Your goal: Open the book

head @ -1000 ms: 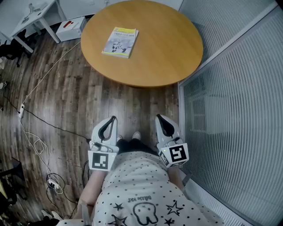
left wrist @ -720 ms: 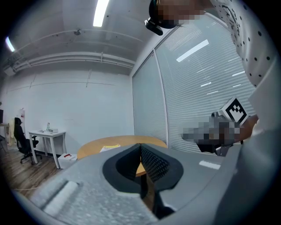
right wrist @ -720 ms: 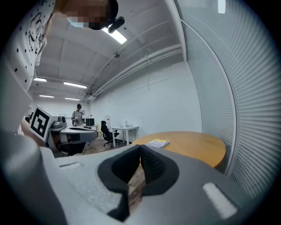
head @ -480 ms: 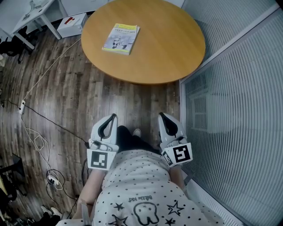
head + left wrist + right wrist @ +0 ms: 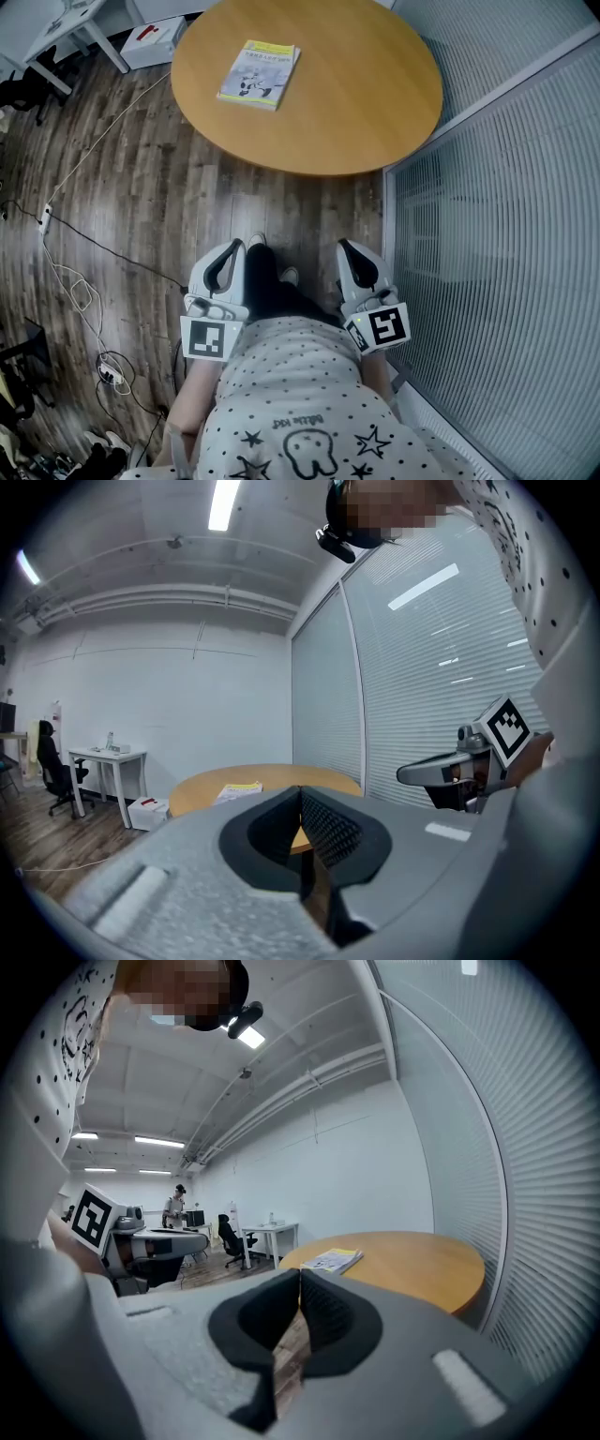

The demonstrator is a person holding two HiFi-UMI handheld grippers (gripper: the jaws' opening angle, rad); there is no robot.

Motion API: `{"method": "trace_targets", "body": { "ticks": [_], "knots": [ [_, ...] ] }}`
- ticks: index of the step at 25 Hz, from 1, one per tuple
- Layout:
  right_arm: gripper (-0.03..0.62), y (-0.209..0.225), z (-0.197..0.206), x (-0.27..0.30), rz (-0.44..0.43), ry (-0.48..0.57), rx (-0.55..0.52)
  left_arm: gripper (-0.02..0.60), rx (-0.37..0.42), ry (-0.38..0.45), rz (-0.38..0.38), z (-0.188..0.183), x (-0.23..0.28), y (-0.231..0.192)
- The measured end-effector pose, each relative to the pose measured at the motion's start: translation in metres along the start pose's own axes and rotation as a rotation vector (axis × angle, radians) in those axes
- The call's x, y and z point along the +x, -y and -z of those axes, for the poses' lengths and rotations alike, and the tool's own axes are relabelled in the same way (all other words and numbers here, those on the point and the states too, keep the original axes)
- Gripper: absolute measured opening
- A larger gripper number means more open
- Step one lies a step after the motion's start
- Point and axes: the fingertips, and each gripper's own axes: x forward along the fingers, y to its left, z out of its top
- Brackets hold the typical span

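A closed book [image 5: 260, 73] with a yellow and white cover lies flat on the left part of a round wooden table [image 5: 375, 103]; it also shows small in the left gripper view [image 5: 238, 790] and the right gripper view [image 5: 334, 1260]. My left gripper [image 5: 236, 247] and right gripper [image 5: 343, 247] are held close to the person's body, well short of the table, above the floor. Both have their jaws shut with nothing between them. Each gripper sees the other: the right gripper [image 5: 412, 774] shows at the right of the left gripper view, the left gripper [image 5: 192, 1237] at the left of the right gripper view.
A glass wall with blinds [image 5: 506, 216] runs along the right. Cables [image 5: 75, 281] trail over the wooden floor at the left. A white desk [image 5: 56, 28] and a white box [image 5: 155, 39] stand beyond the table's left. A person [image 5: 174, 1206] stands far off at desks.
The view has shifted a little toward the table. One of the person's feet has stepped forward between the grippers. Both grippers keep their place and stay shut.
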Motion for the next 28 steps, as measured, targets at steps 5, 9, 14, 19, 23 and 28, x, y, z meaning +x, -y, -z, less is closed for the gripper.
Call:
{"method": "trace_targets", "body": {
  "ticks": [5,9,14,19,23,28],
  "knots": [
    [0.005,0.000,0.004,0.028,-0.010,-0.027,0.001,0.011,-0.010,-0.002,-0.005,0.005,0.016,-0.023],
    [0.005,0.008,-0.003,0.062,0.004,-0.034,0.003,0.011,-0.018,-0.007,0.000,0.004,0.040,-0.051],
    [0.005,0.016,-0.028,0.112,0.033,-0.024,0.008,0.011,-0.012,-0.005,0.011,-0.017,0.074,-0.096],
    [0.005,0.013,-0.050,0.149,0.063,-0.018,0.016,0.011,-0.002,0.005,0.021,-0.037,0.096,-0.138],
    [0.005,0.009,-0.049,0.170,0.084,-0.037,0.032,0.011,0.006,0.000,0.055,-0.037,0.107,-0.156],
    [0.005,0.010,-0.049,0.187,0.125,-0.040,0.043,0.011,0.005,-0.011,0.065,-0.034,0.113,-0.181]
  ]
}}
